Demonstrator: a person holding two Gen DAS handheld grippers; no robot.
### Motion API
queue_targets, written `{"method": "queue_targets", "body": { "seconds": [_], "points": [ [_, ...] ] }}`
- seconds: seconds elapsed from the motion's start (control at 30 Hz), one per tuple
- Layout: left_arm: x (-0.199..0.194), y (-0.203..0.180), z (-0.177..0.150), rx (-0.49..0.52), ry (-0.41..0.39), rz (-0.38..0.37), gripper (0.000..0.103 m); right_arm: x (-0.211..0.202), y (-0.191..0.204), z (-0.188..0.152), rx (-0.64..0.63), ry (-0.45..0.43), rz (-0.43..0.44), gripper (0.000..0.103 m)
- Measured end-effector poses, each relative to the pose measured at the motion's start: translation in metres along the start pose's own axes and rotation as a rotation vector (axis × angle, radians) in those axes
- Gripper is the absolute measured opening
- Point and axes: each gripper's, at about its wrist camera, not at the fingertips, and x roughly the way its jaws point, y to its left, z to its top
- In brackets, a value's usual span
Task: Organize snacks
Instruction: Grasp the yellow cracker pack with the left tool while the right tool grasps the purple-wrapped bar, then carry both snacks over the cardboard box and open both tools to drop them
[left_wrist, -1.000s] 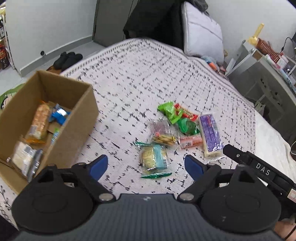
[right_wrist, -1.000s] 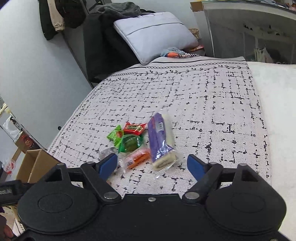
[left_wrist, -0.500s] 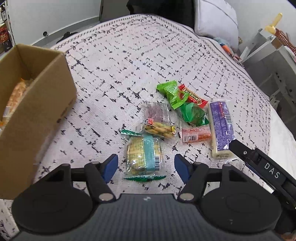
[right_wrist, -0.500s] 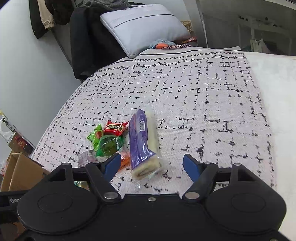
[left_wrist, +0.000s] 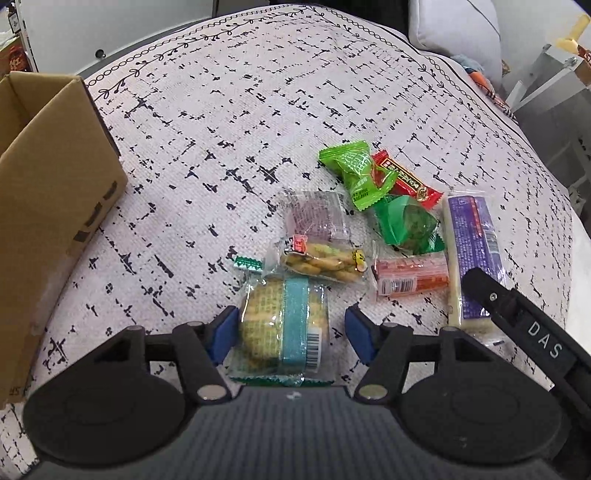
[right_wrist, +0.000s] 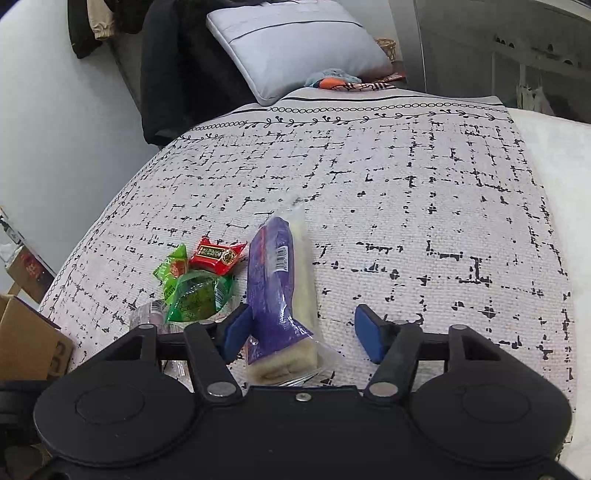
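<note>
Left wrist: cardboard box (left_wrist: 55, 206) stands left of snacks (left_wrist: 373, 218).

I am in a bedroom at home, because I see a bed with a white cover with black marks (right_wrist: 406, 177), a soft gray pillow (right_wrist: 295, 48) at its head, dark clothes (right_wrist: 173, 62) hanging by the wall, and a cardboard box (left_wrist: 48, 206) on the bed.

Left gripper (left_wrist: 291, 334) and right gripper (right_wrist: 301, 334) both hang low with their 2 blue fingers (left_wrist: 225, 332) spread apart.
</note>
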Motion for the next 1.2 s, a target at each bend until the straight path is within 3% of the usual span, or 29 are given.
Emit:
{"method": "queue_targets", "body": {
  "seconds": [0.03,0.13,0.3,0.43,0.57,1.2],
  "points": [
    [0.0,0.0,0.0,0.001,-0.003,0.006,0.059,0.0,0.001,0.0,-0.005,-0.005,0.009,0.047],
    [-0.001,0.001,-0.001,-0.004,-0.015,0.03,0.049,-0.001,0.007,-0.002,-0.035,-0.009,0.023,0.035],
    [-0.012,0.007,-0.007,-0.021,-0.022,-0.024,0.048,-0.009,0.008,-0.005,-0.029,0.01,0.028,0.031],
    [-0.03,0.013,-0.012,-0.028,-0.053,-0.049,0.048,-0.022,-0.005,-0.008,0.089,0.035,0.058,0.029],
    [-0.049,0.021,-0.014,-0.045,-0.081,-0.082,0.048,-0.039,-0.005,-0.011,0.11,0.029,0.046,0.028],
    [-0.135,0.062,-0.023,-0.077,-0.196,-0.212,0.048,-0.136,0.047,-0.014,0.043,-0.066,0.068,0.027]
  ]
}}
